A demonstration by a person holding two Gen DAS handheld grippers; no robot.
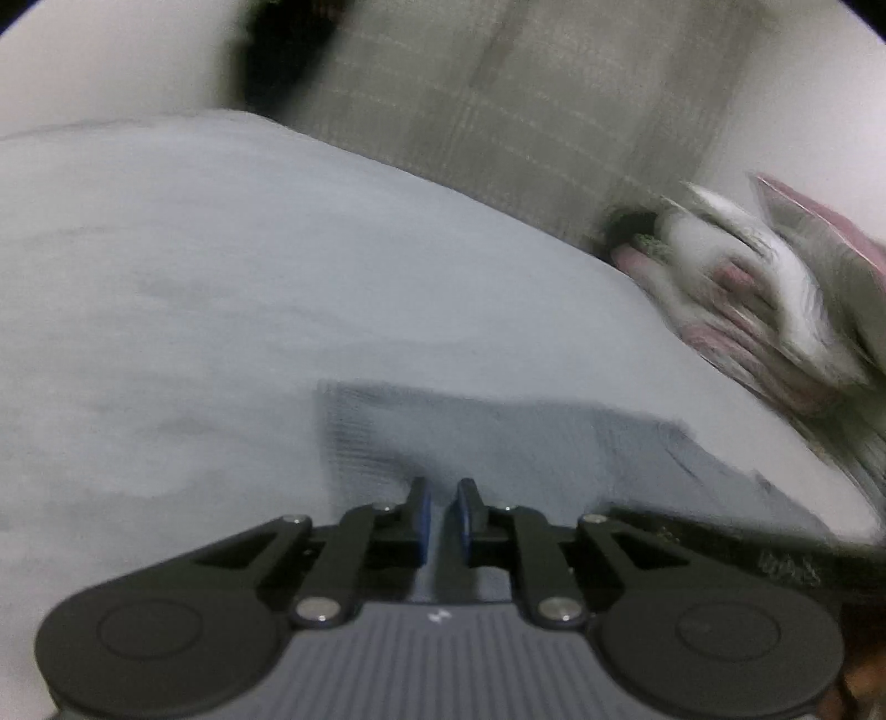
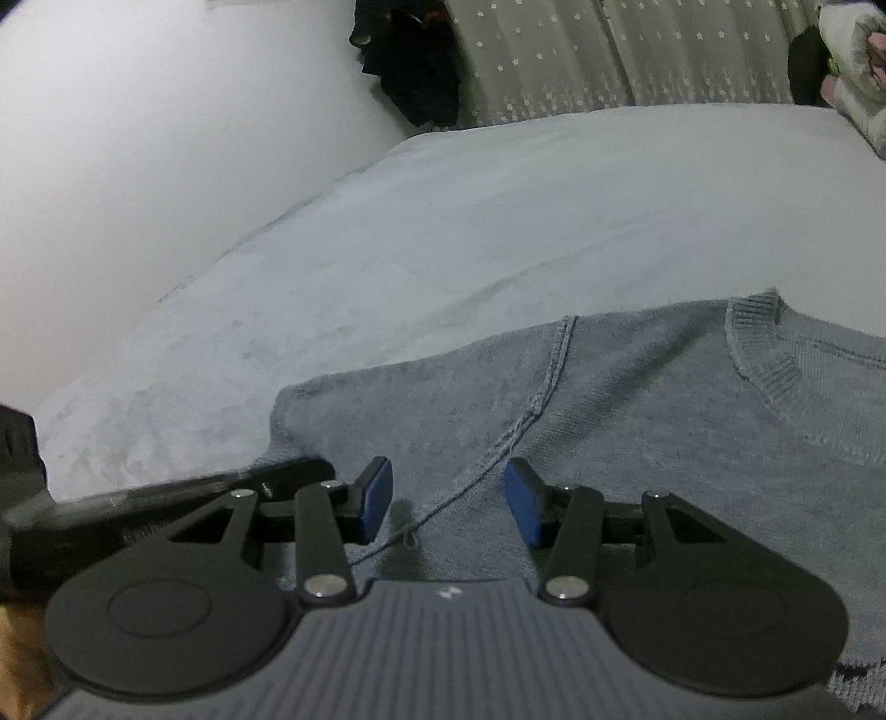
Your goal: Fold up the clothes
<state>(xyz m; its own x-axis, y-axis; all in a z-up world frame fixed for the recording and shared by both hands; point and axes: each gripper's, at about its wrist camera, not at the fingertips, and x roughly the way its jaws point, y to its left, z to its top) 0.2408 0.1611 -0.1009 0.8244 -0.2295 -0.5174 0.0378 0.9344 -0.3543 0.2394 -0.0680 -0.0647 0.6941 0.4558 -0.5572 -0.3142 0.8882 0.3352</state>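
Observation:
A grey knit sweater (image 2: 637, 399) lies flat on the pale bed sheet (image 2: 498, 210), its ribbed collar (image 2: 769, 354) at the right and a shoulder seam running toward me. My right gripper (image 2: 448, 498) is open just above the sweater near the sleeve seam, holding nothing. In the left wrist view, which is blurred, my left gripper (image 1: 443, 509) is shut on a fold of the sweater (image 1: 498, 437), with grey cloth pinched between the blue pads.
A pile of pink and white clothes (image 1: 764, 310) lies at the bed's right side. A grey starred curtain (image 2: 581, 50) and a dark garment (image 2: 410, 61) hang behind the bed. A white wall (image 2: 138, 138) borders the left.

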